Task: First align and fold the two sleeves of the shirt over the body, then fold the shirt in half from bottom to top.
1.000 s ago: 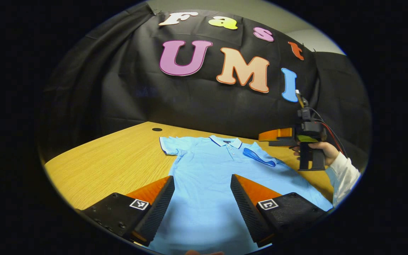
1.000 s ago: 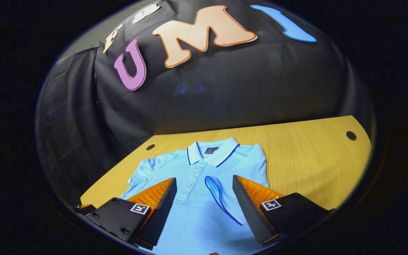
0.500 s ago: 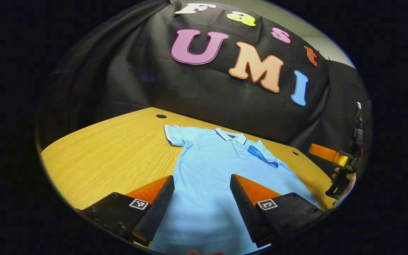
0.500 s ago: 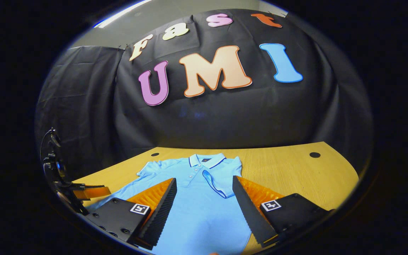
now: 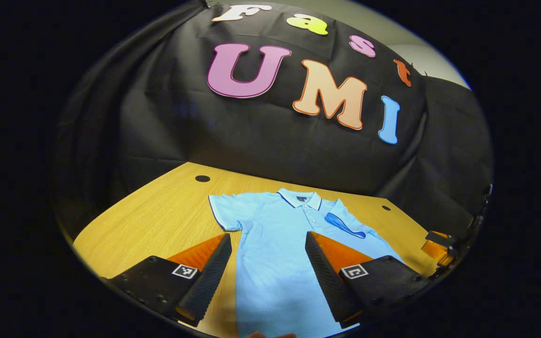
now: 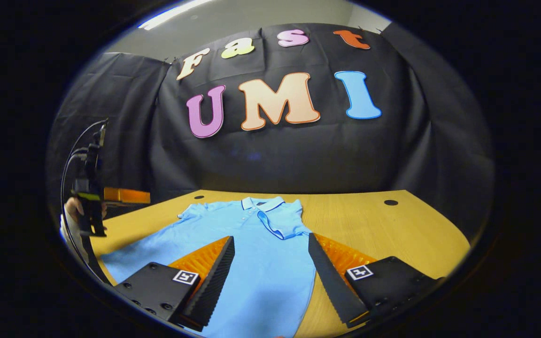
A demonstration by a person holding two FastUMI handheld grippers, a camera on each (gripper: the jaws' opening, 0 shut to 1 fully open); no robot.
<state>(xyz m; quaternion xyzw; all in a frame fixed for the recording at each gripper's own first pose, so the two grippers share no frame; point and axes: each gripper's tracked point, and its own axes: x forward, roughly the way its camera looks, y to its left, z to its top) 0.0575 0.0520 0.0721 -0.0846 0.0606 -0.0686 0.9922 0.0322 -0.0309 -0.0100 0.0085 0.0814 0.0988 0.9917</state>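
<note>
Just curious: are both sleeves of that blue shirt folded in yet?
One is: the folded sleeve lies over the chest; the other sleeve is still spread flat.

The shirt is plain light blue; its collar and sleeve cuff carry a dark blue stripe. The worktop under the shirt is yellow-tan wood grain.

Apart from the booth wall's lettering, nothing here can be read. Each claw carries a small square black-and-white coded marker on the block behind a finger, low in the frame in both views; it is a pattern, not letters. The light blue shirt has a small dark tag inside its collar, at centre frame, too small to make out.
</note>
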